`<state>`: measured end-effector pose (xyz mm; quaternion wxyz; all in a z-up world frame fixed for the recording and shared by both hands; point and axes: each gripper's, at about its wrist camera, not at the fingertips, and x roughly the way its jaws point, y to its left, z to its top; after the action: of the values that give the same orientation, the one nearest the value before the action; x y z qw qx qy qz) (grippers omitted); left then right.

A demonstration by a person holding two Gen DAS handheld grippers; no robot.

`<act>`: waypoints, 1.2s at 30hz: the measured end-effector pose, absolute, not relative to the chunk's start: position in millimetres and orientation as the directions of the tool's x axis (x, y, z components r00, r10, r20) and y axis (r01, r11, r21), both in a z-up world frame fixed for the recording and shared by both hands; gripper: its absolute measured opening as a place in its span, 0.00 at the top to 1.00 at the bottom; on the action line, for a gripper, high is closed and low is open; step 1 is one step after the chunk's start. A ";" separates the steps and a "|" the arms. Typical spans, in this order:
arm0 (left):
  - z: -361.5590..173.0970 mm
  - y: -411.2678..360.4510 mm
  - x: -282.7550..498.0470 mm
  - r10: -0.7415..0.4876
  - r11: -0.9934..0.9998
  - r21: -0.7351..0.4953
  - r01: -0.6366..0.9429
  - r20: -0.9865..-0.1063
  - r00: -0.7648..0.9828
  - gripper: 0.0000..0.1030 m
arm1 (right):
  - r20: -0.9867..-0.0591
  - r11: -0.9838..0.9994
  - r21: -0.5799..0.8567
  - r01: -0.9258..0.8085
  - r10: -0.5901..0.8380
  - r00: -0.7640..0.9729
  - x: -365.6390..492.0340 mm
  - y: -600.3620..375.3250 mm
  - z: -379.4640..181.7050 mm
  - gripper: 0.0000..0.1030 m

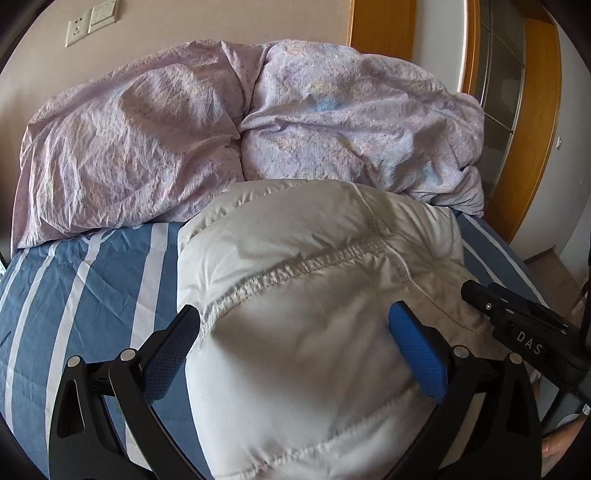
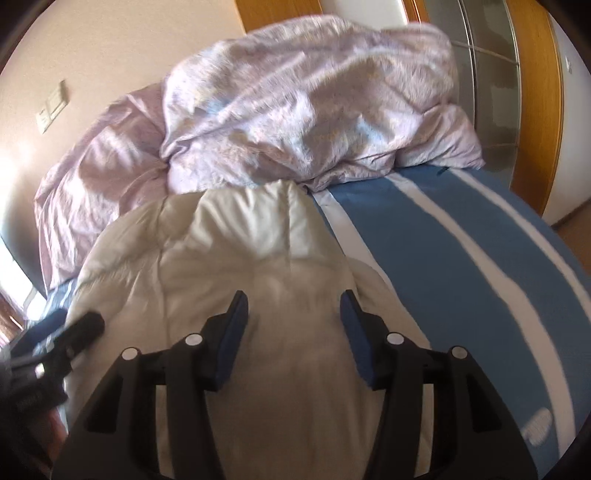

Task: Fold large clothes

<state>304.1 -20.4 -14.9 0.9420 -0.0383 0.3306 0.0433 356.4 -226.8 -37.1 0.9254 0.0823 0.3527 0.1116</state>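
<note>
Left wrist view showed each hand-held gripper [image 1: 293, 332] [image 2: 293, 314] clenched on the half-folded white puffy jacket [image 1: 295, 258]; smoothing remained.

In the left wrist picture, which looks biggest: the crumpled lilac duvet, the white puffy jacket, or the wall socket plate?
1. Crumpled lilac duvet and white puffy jacket: about equal, and the jacket is much nearer the camera, so no ranking between them.
2. Wall socket plate: clearly smallest.

The only readable lettering is "DAS", in pale capitals on the black body of the right tongs [image 1: 466, 288], seen from the left wrist view.
</note>
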 end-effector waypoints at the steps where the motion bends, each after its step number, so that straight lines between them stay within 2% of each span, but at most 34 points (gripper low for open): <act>1: -17.0 -22.4 302.9 0.058 0.994 -0.036 -0.104 -0.631 0.774 0.01 | -0.634 0.967 0.203 -0.152 0.248 0.732 346.5 -225.6 -38.2 0.49; 3: -24.1 -26.2 303.5 0.064 0.994 -0.026 -0.102 -0.631 0.773 0.01 | -0.648 0.979 0.144 -0.146 0.205 0.733 340.7 -221.1 -45.9 0.47; 8: -34.8 -34.4 308.7 0.095 0.993 0.002 -0.120 -0.627 0.773 0.01 | -0.660 0.983 0.116 -0.144 0.184 0.729 345.7 -216.9 -61.0 0.45; 15: -47.4 -40.7 309.4 0.141 0.988 0.035 -0.149 -0.585 0.799 0.01 | -0.643 0.983 0.119 -0.138 0.182 0.744 346.8 -217.2 -69.0 0.45; 20: -43.3 -36.7 307.6 0.123 0.990 0.012 -0.143 -0.584 0.802 0.01 | -0.655 0.981 0.122 -0.148 0.192 0.731 350.1 -217.4 -65.4 0.42; 22: -35.1 -29.7 301.6 0.082 0.992 -0.030 -0.126 -0.605 0.792 0.01 | -0.684 0.972 0.172 -0.163 0.237 0.690 351.9 -226.1 -57.0 0.36; 23: -29.0 -23.4 295.7 0.046 0.991 -0.073 -0.114 -0.611 0.790 0.01 | -0.698 0.963 0.214 -0.164 0.268 0.664 352.0 -233.7 -51.4 0.22; 24: -24.2 -18.2 290.5 0.017 0.989 -0.107 -0.104 -0.611 0.791 0.01 | -0.704 0.956 0.247 -0.158 0.289 0.649 351.5 -240.2 -47.4 0.18; 28: -2.8 11.6 268.6 -0.081 0.981 -0.189 -0.046 -0.611 0.787 0.01 | -0.661 0.874 0.468 -0.127 0.442 0.606 343.4 -288.2 -26.0 0.09; 31: 2.1 23.0 262.3 -0.073 0.989 -0.143 -0.025 -0.641 0.764 0.01 | -0.647 0.818 0.566 -0.106 0.520 0.558 347.1 -310.4 -20.0 0.05; 36: -4.7 29.2 260.4 -0.068 0.994 -0.106 -0.007 -0.682 0.728 0.01 | -0.706 0.810 0.581 -0.079 0.550 0.446 366.7 -310.7 -31.6 0.03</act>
<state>260.4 29.2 -4.7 0.9282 -0.0504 0.3682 -0.0164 366.7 -310.7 -31.6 0.8157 0.2405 0.4896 0.1927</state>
